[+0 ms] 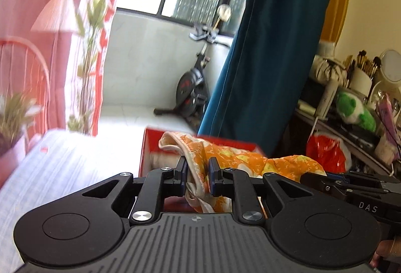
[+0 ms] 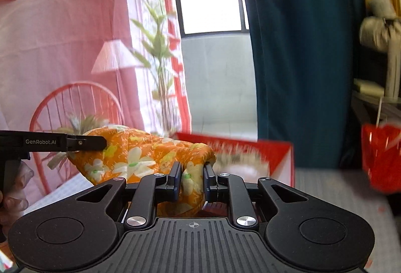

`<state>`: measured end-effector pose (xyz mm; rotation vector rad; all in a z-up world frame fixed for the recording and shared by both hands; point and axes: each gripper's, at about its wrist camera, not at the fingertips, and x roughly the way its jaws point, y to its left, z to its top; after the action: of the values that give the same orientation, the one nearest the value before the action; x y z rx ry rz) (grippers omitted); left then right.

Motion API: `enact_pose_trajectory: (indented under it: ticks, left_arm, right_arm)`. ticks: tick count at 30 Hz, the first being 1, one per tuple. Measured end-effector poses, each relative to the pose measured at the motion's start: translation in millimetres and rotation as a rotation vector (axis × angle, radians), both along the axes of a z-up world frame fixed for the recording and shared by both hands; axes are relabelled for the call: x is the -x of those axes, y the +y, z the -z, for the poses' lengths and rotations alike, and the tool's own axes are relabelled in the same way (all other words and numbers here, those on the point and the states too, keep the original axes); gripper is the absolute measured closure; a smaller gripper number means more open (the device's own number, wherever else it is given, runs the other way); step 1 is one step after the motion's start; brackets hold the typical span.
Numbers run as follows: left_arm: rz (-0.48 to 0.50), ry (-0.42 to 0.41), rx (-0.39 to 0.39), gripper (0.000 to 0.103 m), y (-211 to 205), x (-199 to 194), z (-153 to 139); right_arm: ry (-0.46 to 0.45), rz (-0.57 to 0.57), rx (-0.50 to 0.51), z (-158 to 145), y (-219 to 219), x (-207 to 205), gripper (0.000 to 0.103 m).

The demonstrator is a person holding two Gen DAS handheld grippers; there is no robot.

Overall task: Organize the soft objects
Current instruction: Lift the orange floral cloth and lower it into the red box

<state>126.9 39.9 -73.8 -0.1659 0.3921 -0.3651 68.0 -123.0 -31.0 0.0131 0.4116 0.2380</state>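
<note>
From the left wrist view, the left gripper [image 1: 198,174] is clamped on one end of an orange floral-print cloth [image 1: 240,160], which hangs in the air in front of a red cardboard box [image 1: 150,147]; the cloth's far end runs to the right gripper [image 1: 323,179].

From the right wrist view, the right gripper [image 2: 191,179] pinches the cloth [image 2: 140,155] just before the box [image 2: 280,152], while the left gripper [image 2: 100,143] grips its other end.

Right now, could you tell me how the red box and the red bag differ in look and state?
The red box is stiff with straight edges; the red bag is crinkled, glossy plastic. The box stands open on the bed, something pale and fuzzy inside; the bag's contents are hidden. The orange cloth, gripped by both grippers, hangs before the box, not the bag. Both are bright red.
</note>
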Motion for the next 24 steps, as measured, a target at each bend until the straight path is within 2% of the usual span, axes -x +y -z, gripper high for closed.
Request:
enact_pose_trajectory:
  ticks: [5, 12, 17, 20, 21, 24]
  left_arm:
    - [0.018, 0.047, 0.037, 0.085, -9.6, -51.0, -2.0]
    - [0.024, 0.241, -0.055, 0.085, -28.5, -137.2, 39.0]
    - [0.062, 0.354, -0.128, 0.082, -42.0, -153.6, 71.5]
    - [0.084, 0.399, -0.150, 0.081, -47.3, -151.7, 84.9]
    - [0.087, 0.405, -0.155, 0.079, -48.1, -151.0, 86.6]
    - [0.098, 0.410, -0.147, 0.056, -45.2, -146.8, 88.0]
  right_arm:
    - [0.016, -0.014, 0.063, 0.0, -2.1, -45.2, 0.087]
    - [0.118, -0.006, 0.092, 44.9, -12.3, -116.0, 0.087]
    - [0.317, -0.016, -0.003, 82.8, -26.7, -144.2, 0.083]
    - [0.356, -0.038, -0.007, 94.5, -25.3, -146.2, 0.083]
    - [0.365, -0.040, -0.010, 97.0, -22.3, -147.3, 0.083]
    - [0.375, -0.044, -0.035, 102.0, -20.4, -152.7, 0.075]
